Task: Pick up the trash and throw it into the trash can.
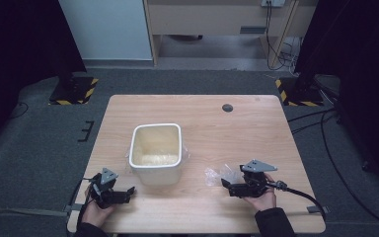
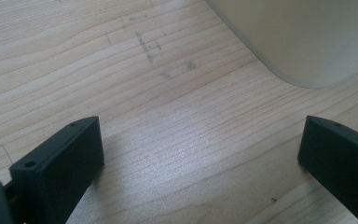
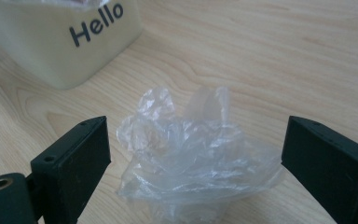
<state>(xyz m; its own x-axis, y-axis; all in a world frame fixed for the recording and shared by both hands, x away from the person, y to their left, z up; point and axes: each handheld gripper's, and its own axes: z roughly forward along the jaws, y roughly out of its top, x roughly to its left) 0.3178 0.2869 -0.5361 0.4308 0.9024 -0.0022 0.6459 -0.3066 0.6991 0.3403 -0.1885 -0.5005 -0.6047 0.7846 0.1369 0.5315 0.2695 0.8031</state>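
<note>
worktop (image 1: 237, 123): pale wood, grey carpet around | bin (image 1: 156, 150): centre | left tongs (image 1: 128, 190): released | right tongs (image 1: 225, 183): released around crumpled plastic (image 3: 191, 154), near edge

A light wooden table (image 1: 237, 128) with rounded corners stands on grey carpet (image 1: 34, 148). Beyond it are a pale wall panel (image 1: 106, 27) and a wooden cabinet (image 1: 212, 17), with black-and-yellow striped stand bases (image 1: 74, 91) at both sides and dark curtains (image 1: 15, 44) flanking.

We see cream tub (image 1: 156, 154) upright at surface centre, "Hello" printed on side, open top. Crumpled clear plastic bag (image 3: 191, 154) lies at its 4 o'clock, apart.
</note>
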